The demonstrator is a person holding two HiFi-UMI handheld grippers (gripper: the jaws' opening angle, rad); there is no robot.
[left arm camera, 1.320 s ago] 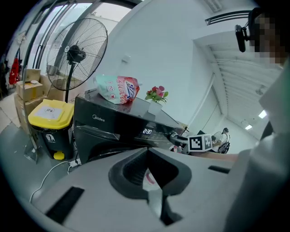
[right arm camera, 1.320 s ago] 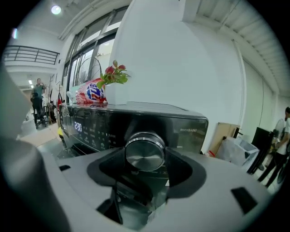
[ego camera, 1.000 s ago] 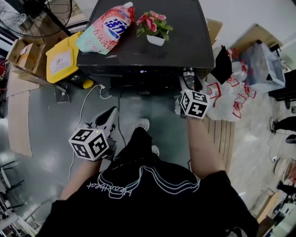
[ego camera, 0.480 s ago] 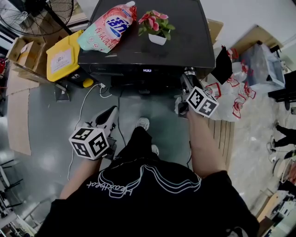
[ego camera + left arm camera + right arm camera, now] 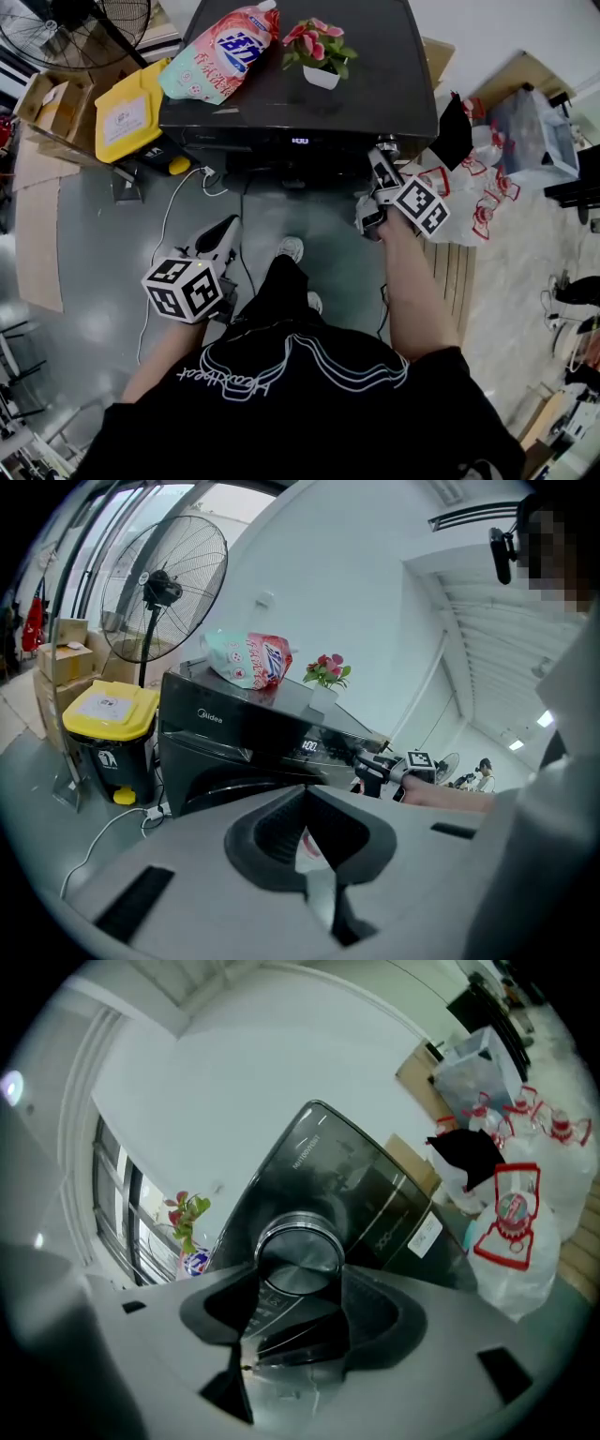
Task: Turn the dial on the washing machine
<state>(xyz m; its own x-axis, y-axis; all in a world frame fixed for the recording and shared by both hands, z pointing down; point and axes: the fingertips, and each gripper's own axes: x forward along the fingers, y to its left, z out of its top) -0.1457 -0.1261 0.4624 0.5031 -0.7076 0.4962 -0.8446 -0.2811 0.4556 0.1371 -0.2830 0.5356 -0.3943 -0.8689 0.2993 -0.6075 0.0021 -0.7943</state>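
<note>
Workshop: big fan, cardbd boxes

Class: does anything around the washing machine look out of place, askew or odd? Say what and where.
A detergent pouch lies on its side atop the washing machine, next to a potted plant. White plastic bags lie heaped beside the machine. Nothing looks spilled or broken.

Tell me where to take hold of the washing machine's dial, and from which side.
Take the dial by its round metal rim, one jaw each side, coming straight at the front panel along the dial's axis. It is a short cylinder standing out from the panel, so a side pinch lets it turn. The right gripper clamps it that way.
</note>
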